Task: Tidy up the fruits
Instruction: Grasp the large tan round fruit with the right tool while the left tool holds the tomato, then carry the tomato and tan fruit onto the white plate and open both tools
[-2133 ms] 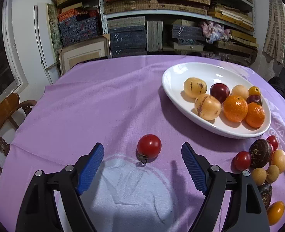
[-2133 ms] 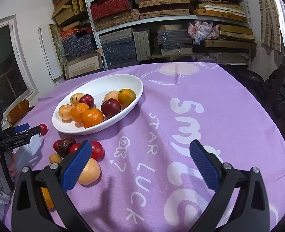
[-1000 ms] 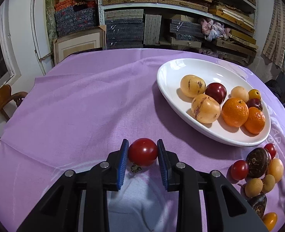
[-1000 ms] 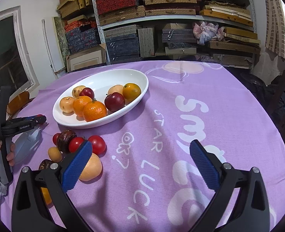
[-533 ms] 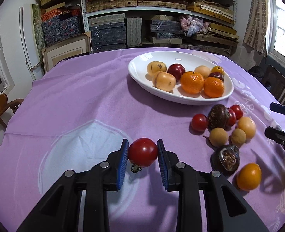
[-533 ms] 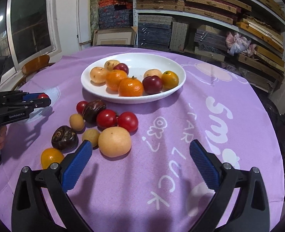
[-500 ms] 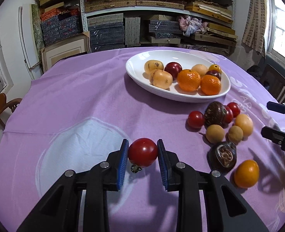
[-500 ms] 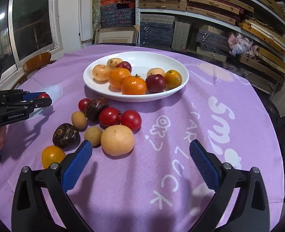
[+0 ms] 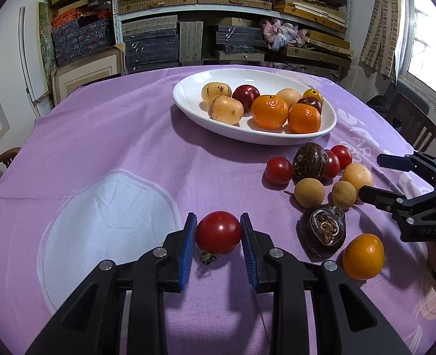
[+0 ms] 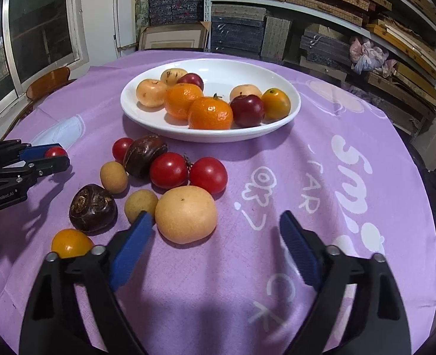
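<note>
My left gripper (image 9: 218,247) is shut on a red tomato (image 9: 218,232) and holds it above the purple cloth; it also shows at the left of the right wrist view (image 10: 47,159). A white oval plate (image 9: 188,100) holds several fruits, among them two oranges (image 9: 269,111). Loose fruits lie in front of the plate: red tomatoes (image 10: 169,170), two dark brown fruits (image 10: 93,208), small tan ones and a small orange (image 10: 70,242). My right gripper (image 10: 215,245) is open, its left finger beside a large pale yellow fruit (image 10: 186,214).
The round table is covered by a purple cloth with white print (image 10: 351,153). Shelves stacked with boxes (image 9: 158,29) stand behind it. A wooden chair (image 10: 47,81) stands at the left edge, another chair (image 9: 416,127) at the right.
My left gripper closed on the red tomato, lifted it and carried it toward the loose fruits. My right gripper has moved down and forward, close to the large pale yellow fruit.
</note>
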A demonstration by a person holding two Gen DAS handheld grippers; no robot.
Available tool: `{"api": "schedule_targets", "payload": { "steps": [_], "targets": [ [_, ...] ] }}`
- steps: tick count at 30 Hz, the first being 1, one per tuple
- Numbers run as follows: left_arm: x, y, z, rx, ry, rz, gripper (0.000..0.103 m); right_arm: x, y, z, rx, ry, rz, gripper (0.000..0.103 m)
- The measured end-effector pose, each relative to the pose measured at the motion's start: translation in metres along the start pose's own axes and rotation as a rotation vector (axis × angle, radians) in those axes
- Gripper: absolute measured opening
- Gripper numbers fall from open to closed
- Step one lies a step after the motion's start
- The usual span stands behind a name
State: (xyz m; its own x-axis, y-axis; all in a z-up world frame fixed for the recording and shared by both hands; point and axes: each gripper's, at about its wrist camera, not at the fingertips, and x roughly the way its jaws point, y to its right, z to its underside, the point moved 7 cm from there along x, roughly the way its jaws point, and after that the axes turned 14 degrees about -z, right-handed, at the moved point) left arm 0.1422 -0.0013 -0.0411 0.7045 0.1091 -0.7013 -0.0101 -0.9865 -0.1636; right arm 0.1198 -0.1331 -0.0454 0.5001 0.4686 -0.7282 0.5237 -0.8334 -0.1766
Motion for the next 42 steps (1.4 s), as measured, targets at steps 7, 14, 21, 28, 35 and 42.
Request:
{"api": "schedule_targets", "payload": {
  "steps": [7, 14, 21, 28, 35, 42],
  "targets": [
    [0.003, 0.004, 0.004, 0.009, -0.023, 0.005, 0.030, 0.015, -0.007, -0.003, -0.005, -0.039, -0.019, 0.068],
    [0.007, 0.004, 0.005, 0.007, -0.042, 0.005, 0.030, 0.018, -0.010, -0.003, -0.009, -0.050, -0.033, 0.045],
    [0.004, 0.005, 0.005, 0.005, -0.026, -0.004, 0.030, 0.010, -0.011, 0.000, 0.001, -0.019, -0.037, 0.045],
    [-0.015, 0.018, 0.001, 0.070, 0.079, -0.061, 0.030, 0.005, -0.015, 0.002, -0.004, -0.006, -0.033, 0.045],
    [-0.018, 0.023, -0.009, 0.066, 0.121, -0.091, 0.030, -0.009, -0.018, -0.001, -0.003, 0.048, -0.031, 0.045],
    [-0.022, 0.020, -0.042, 0.049, 0.163, -0.106, 0.030, -0.035, -0.011, -0.016, 0.030, 0.123, -0.034, 0.045]
  ]
}}
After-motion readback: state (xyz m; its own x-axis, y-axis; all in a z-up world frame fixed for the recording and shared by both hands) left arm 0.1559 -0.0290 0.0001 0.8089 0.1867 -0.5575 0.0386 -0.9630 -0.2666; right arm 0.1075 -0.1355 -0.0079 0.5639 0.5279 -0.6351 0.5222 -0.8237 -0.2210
